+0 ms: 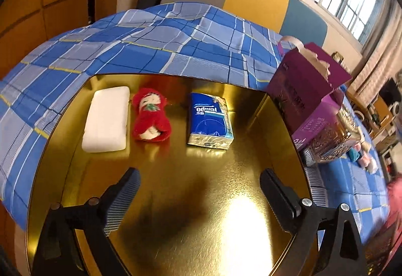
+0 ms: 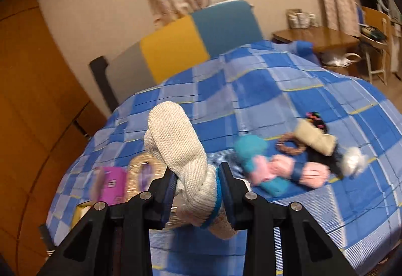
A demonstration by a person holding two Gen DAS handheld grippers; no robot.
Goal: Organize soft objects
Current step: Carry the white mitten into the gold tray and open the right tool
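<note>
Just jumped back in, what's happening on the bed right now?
The right gripper has its jaws shut on a knitted cream sock, held above the blue checked bedspread. More soft items lie in a loose pile on the bedspread to its right. The left gripper hovers open and empty over a gold tray, where a white pad, a red doll and a tissue pack sit in a row.
</note>
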